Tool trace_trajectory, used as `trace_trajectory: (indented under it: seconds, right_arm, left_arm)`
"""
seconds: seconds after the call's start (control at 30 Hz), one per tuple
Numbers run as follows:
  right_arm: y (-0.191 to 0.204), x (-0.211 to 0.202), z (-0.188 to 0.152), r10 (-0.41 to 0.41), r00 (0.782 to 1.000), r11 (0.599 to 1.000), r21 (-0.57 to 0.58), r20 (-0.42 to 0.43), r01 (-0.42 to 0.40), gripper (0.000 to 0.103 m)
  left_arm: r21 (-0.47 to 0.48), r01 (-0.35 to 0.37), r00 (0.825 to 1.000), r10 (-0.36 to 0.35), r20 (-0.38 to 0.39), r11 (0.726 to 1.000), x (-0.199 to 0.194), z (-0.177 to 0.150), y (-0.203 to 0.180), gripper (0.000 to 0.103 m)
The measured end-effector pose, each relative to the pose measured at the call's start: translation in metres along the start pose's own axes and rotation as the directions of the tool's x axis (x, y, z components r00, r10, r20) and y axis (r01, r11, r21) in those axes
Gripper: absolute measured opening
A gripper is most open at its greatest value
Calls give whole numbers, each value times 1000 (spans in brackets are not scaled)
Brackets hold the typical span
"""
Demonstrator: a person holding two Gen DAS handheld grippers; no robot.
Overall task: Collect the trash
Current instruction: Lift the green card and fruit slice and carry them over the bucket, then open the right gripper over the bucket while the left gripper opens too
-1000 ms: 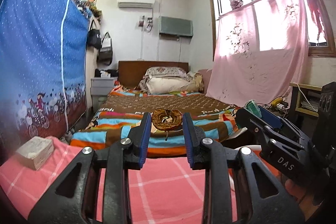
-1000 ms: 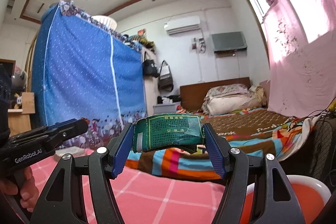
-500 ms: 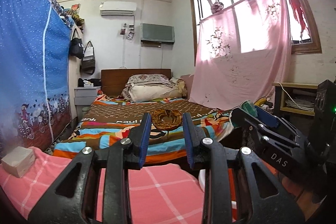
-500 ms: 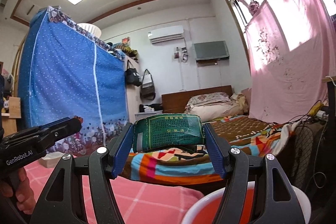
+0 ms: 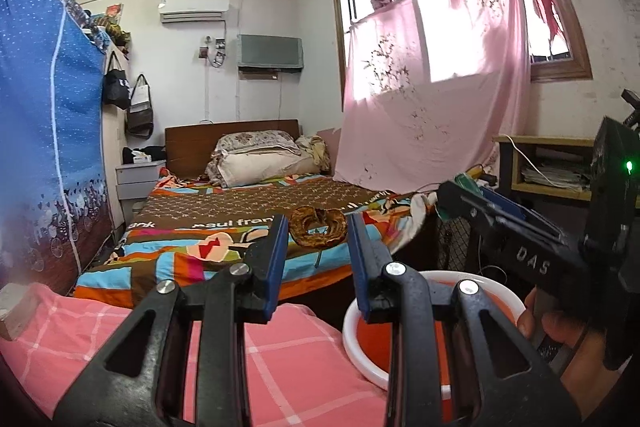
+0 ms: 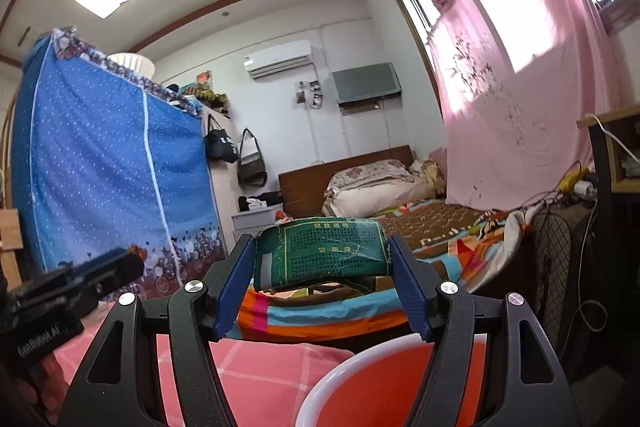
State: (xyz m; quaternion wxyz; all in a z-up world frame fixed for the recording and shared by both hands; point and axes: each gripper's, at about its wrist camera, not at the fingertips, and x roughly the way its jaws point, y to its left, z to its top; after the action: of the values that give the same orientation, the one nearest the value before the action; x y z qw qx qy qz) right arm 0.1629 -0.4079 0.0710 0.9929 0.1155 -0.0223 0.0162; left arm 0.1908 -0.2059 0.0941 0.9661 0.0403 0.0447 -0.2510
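The left hand-held gripper [image 5: 318,239] is clenched part-way on a brown, dried-looking ring of peel [image 5: 319,227], pinched between the tips of its blue pads [image 5: 277,259]. The ring faces the camera with its hole open toward the lens, and its longer span runs left to right, across from one pad to the other. It is carried in the air, with the bed [image 5: 248,227] far behind it.

The right hand-held gripper [image 6: 322,259] stands much wider and grasps a crumpled green packet [image 6: 324,253] printed with small text. The packet's long axis lies level, left to right, bridging the gap; its two ends press against the blue pads [image 6: 234,283] and its printed face is turned toward the camera. In the left wrist view this gripper shows at the right [image 5: 452,201], side on, with a person's fingers [image 5: 560,323] wrapped on its handle.

Just below and near both sets of tips sits a red bin with a white rim [image 5: 352,331], its mouth open upward; it also fills the lower right of the right wrist view [image 6: 320,387]. To the left of the bin lies a worktop under a pink checked cloth [image 5: 280,367], and a small pale box [image 5: 14,307] rests at the cloth's far left edge. Beyond are a blue fabric wardrobe [image 6: 100,167] on the left and a pink curtain [image 5: 432,107] at the window on the right.
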Motion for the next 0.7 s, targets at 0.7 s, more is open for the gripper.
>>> trace_trajectory:
  seconds: [0.7]
  right_arm:
    - [-25, 15, -7, -126, 980, 991, 22, -156, 130, 66]
  left_arm:
    - [-13, 105, 980, -106, -168, 994, 40, -25, -32, 34]
